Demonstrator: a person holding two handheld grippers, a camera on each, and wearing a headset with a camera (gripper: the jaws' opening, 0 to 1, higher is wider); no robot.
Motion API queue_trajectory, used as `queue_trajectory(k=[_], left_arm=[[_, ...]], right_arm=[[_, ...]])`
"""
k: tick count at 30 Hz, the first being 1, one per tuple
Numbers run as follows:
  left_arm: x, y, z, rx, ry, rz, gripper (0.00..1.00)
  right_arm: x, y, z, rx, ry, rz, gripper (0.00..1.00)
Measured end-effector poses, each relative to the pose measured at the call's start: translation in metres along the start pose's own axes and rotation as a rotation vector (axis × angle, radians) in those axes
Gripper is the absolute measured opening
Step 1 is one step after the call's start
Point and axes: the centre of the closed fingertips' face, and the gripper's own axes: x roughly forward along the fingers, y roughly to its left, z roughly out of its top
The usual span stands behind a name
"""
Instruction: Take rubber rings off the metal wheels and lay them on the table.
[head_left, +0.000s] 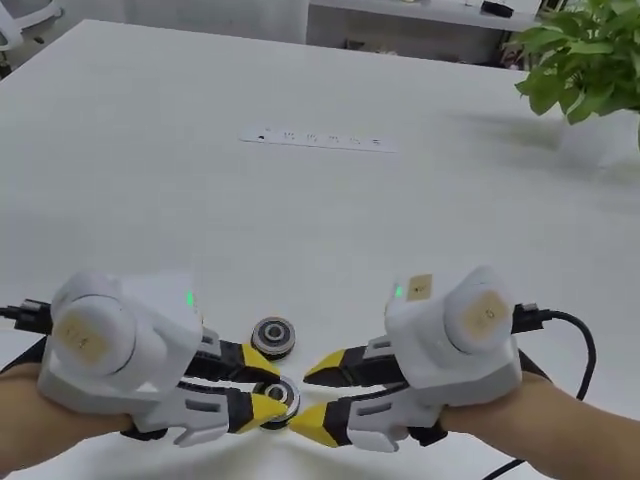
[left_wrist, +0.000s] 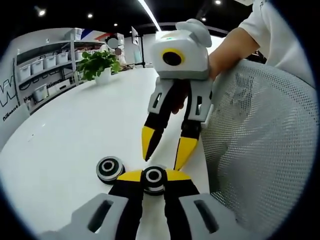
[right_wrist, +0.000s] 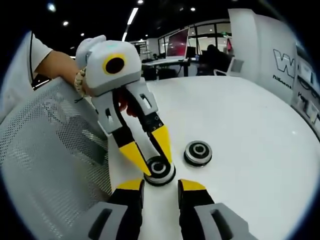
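Two small metal wheels with black rubber rings are at the near edge of the white table (head_left: 300, 220). My left gripper (head_left: 268, 396) is shut on one wheel (head_left: 279, 394), which sits between its yellow tips in the left gripper view (left_wrist: 153, 179). The second wheel (head_left: 273, 335) lies free just beyond it (left_wrist: 110, 169) (right_wrist: 198, 152). My right gripper (head_left: 303, 392) faces the left one with its jaws open. Its tips stand a short way from the held wheel (right_wrist: 160, 170), with nothing between them (right_wrist: 161, 186).
A white power strip (head_left: 318, 140) lies mid-table, and a potted plant (head_left: 585, 60) stands at the far right. A grey mesh chair (left_wrist: 260, 140) (right_wrist: 45, 150) sits close behind the table edge. Shelves with bins (left_wrist: 45, 65) line a far wall.
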Motion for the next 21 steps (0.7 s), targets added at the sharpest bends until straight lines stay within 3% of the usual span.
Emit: queue_trajectory(k=[7,16,21], left_arm=[[-0.0014,0.0,-0.0013,-0.014,-0.014,-0.003,0.08],[-0.0015,0.0008,-0.0009,-0.012,-0.053,-0.002,0.08],[-0.001,0.0013,-0.0008,-0.009,-0.068,-0.005,0.08]], right_arm=[[0.0055,0.002,-0.0023,-0.019,0.014,-0.003,0.27],[0.0075,-0.002,0.0037,-0.037,-0.013,-0.025,0.27],[0.0092,0.0009,0.0025,-0.068,-0.007,-0.014,0.23]])
